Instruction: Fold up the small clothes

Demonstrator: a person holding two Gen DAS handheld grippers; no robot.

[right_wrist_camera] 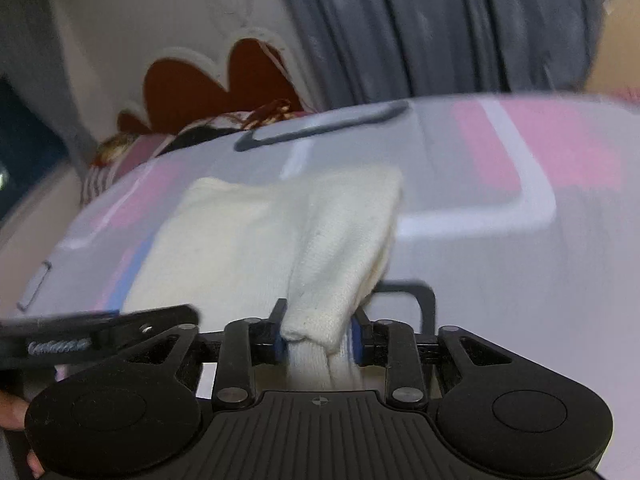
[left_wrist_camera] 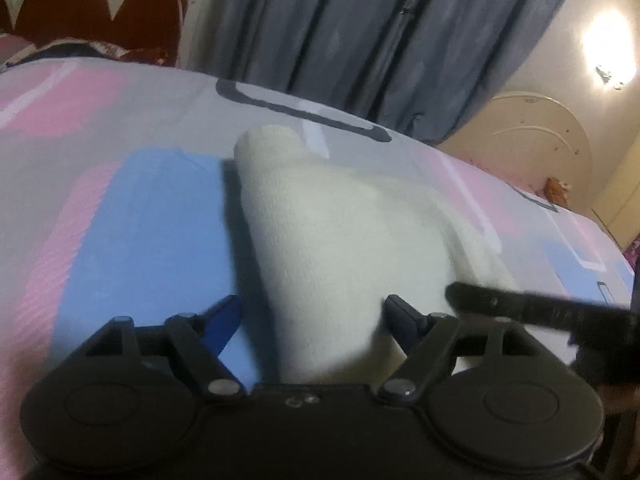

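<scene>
- The left tool (left_wrist_camera: 314,312) stands wide; its two fingers sit on either side of the near end of a cream cloth (left_wrist_camera: 332,224) without pressing on it.
- In the left wrist view that cloth lies on the bed (left_wrist_camera: 120,208), stretching away from the tool and narrowing to a rounded far end.
- The bed wears a sheet with pink, blue and grey blocks; the cloth rests partly over a blue block.
- The right tool (right_wrist_camera: 320,334) stands narrower, and a bunched fold of the cream cloth (right_wrist_camera: 280,232) sits between its blue pads (right_wrist_camera: 278,346), which touch it on both sides.
- From the right wrist view the rest of the cloth spreads flat on the bed (right_wrist_camera: 520,280) beyond the tool, one strip rising from the pinch toward a squared far corner.
- Each view catches the other tool as a dark blurred bar at the frame's edge, just beside the cloth.
- Behind the bed hang grey curtains (left_wrist_camera: 380,40); a red scalloped headboard (left_wrist_camera: 100,8) and a patterned pillow (left_wrist_camera: 104,50) sit at its far end.
- A lamp (left_wrist_camera: 608,48) glows on the wall.
- No container is in view.
</scene>
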